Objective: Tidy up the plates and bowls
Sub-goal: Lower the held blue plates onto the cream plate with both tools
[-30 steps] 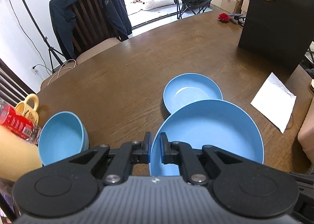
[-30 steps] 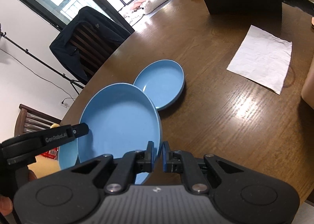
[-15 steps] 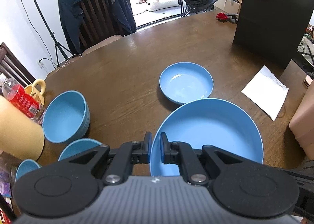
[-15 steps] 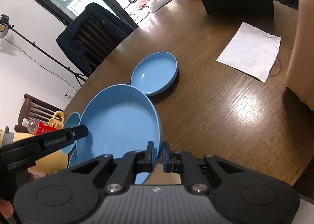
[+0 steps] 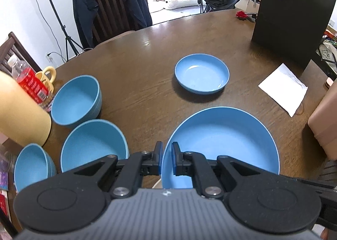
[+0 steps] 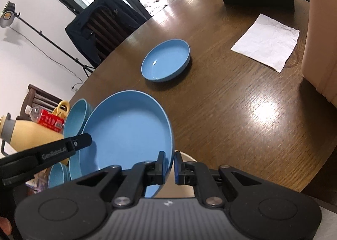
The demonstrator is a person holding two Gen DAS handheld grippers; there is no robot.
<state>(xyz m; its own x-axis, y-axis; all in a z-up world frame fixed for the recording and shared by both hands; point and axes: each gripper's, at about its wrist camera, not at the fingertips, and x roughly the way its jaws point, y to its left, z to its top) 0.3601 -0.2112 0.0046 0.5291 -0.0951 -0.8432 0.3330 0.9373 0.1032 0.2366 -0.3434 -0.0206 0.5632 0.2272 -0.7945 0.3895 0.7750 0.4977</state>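
Note:
A large blue plate [image 5: 223, 141] hangs above the near edge of the wooden table [image 5: 147, 84], held by both grippers. My left gripper [image 5: 166, 156] is shut on its left rim. My right gripper [image 6: 169, 164] is shut on its right rim, and the large blue plate [image 6: 126, 130] fills the middle of the right wrist view. A smaller blue plate [image 5: 201, 73] lies flat on the table beyond it, seen too as the smaller plate [image 6: 166, 60]. Three blue bowls stand at the left: one [image 5: 75, 99] farther back, one [image 5: 93, 145] nearer, one [image 5: 31, 166] at the edge.
A yellow flask [image 5: 21, 113], a red-labelled bottle [image 5: 29, 82] and a yellow mug [image 5: 47, 73] crowd the left edge. A white napkin [image 5: 284, 88], a black paper bag [image 5: 292, 12] and a tan box [image 5: 324, 122] stand on the right. A chair with a dark jacket [image 5: 109, 12] is behind the table.
Both grippers have drawn the large plate back toward the near edge, away from the smaller plate. Two more bowls have come into the left wrist view.

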